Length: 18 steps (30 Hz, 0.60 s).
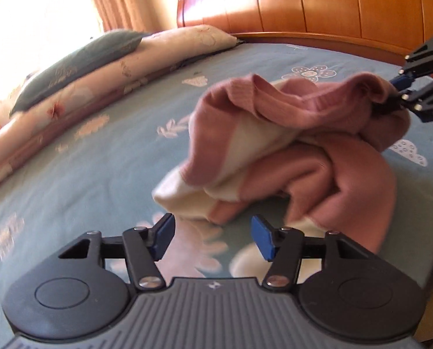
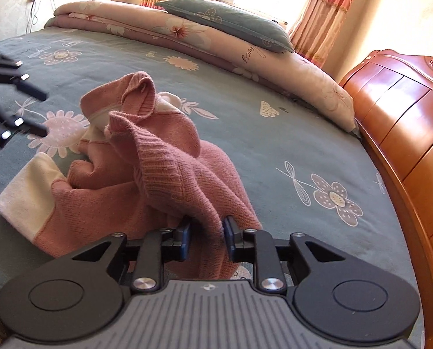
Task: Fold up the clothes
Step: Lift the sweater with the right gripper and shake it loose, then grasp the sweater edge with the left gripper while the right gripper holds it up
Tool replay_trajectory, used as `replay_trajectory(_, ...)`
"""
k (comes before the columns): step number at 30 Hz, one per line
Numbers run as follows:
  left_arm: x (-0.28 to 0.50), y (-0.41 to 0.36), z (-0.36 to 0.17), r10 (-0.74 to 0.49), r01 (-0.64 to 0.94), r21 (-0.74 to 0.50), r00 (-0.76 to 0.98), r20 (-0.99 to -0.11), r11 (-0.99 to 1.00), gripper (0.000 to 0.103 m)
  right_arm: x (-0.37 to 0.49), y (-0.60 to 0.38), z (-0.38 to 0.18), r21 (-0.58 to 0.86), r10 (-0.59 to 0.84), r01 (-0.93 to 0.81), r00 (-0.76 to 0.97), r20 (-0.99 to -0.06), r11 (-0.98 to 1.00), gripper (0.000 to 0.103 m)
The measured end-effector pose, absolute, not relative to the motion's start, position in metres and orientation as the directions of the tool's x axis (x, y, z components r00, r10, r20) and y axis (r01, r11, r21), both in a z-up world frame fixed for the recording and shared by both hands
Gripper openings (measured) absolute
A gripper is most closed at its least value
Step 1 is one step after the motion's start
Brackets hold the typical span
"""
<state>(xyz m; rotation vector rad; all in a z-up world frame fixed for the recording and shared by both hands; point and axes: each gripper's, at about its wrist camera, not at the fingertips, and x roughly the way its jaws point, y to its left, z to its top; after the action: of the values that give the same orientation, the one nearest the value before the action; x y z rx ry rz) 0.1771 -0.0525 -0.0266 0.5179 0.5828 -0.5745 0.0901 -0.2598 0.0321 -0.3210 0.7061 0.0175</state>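
From our left wrist, the left gripper [image 1: 213,238] hangs half open and empty over the blue floral bedspread [image 1: 85,174], just short of the crumpled pink and cream sweater [image 1: 289,151]; at the far right the right gripper [image 1: 396,99] pinches a raised fold. From our right wrist, the pads [image 2: 184,232] close on that ribbed edge. We judge the garment is being lifted to spread; next, our free jaws need a matching edge

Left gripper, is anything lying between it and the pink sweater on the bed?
Nothing visible. Only bare bedspread lies between the left gripper, whose jaws stand open and empty, and the pink sweater. The right gripper already pinches the sweater's far side.
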Motion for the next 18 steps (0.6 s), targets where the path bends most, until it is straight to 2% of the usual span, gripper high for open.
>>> replay_trajectory(2, 0.196, -0.056, -0.026, -0.367, 0.655, 0.301, 0.680, -0.635, 0.693, 0.058, 0.092, -0.261, 0.032, -0.272, -0.069, -0.145, 0.761, -0.645, 0.951, 0.039)
replay_trajectory(9, 0.235, -0.078, -0.041, -0.469, 0.782, 0.340, 0.596, -0.652, 0.522, 0.057, 0.100, -0.255, 0.022, -0.383, -0.131, -0.166, 0.758, -0.639, 0.909, 0.039)
replay_trajectory(10, 0.236, -0.082, -0.044, -0.471, 0.796, 0.338, 0.580, -0.665, 0.502, 0.052, 0.100, -0.256, 0.022, -0.391, -0.135, -0.168, 0.758, -0.638, 0.905, 0.039)
replay_trajectory(11, 0.238, -0.085, -0.048, -0.473, 0.810, 0.336, 0.563, -0.678, 0.481, 0.031, 0.100, -0.256, 0.021, -0.392, -0.134, -0.171, 0.757, -0.640, 0.904, 0.040)
replay_trajectory(12, 0.239, -0.089, -0.052, -0.474, 0.823, 0.334, 0.546, -0.691, 0.460, 0.021, 0.101, -0.257, 0.021, -0.391, -0.134, -0.172, 0.755, -0.642, 0.904, 0.040)
replay_trajectory(15, 0.232, -0.091, -0.056, -0.479, 0.834, 0.328, 0.530, -0.700, 0.443, 0.013, 0.100, -0.259, 0.020, -0.396, -0.135, -0.177, 0.753, -0.644, 0.901, 0.041)
replay_trajectory(17, 0.223, -0.087, -0.054, -0.487, 0.830, 0.326, 0.536, -0.689, 0.452, 0.012, 0.097, -0.260, 0.019, -0.404, -0.133, -0.186, 0.754, -0.643, 0.896, 0.058)
replay_trajectory(18, 0.218, -0.085, -0.051, -0.488, 0.825, 0.330, 0.545, -0.682, 0.459, 0.011, 0.094, -0.259, 0.018, -0.415, -0.138, -0.186, 0.759, -0.636, 0.890, 0.062)
